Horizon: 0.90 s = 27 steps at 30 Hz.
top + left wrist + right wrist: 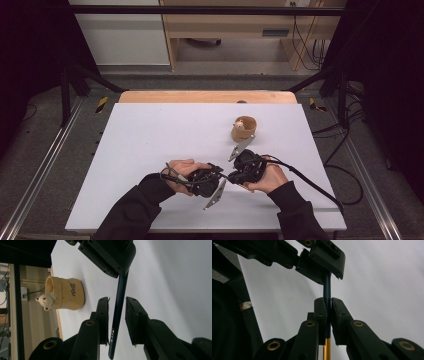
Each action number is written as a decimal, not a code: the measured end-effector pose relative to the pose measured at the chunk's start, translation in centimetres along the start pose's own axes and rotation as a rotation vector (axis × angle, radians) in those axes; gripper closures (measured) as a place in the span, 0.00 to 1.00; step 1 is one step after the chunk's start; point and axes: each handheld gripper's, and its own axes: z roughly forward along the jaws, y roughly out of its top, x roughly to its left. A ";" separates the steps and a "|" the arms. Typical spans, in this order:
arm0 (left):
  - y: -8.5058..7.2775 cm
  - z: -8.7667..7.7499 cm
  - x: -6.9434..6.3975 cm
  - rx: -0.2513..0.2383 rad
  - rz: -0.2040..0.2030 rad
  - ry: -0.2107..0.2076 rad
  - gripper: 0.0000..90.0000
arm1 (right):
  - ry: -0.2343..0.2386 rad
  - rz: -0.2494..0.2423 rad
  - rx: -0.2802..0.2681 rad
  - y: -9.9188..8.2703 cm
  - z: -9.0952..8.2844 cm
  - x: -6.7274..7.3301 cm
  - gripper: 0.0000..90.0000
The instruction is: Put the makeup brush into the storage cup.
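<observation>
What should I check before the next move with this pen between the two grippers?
1. Right gripper clamped on the pen: ok.
2. Pen lies between the left gripper jaws: ok.
3. Left pads pressing on the pen: not ok, gaps show on both sides.
4. Tan bear cup upright on the table, apart from both grippers: ok.
5. Where the pen's cap joins the barrel: cannot tell.

High view looks down on the table (150, 150); tool cameras sit close, sharing it.
</observation>
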 end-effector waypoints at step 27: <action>0.2 -0.2 -0.4 0.030 0.042 -0.019 0.93 | 0.012 -0.028 -0.013 -0.1 0.0 0.1 0.91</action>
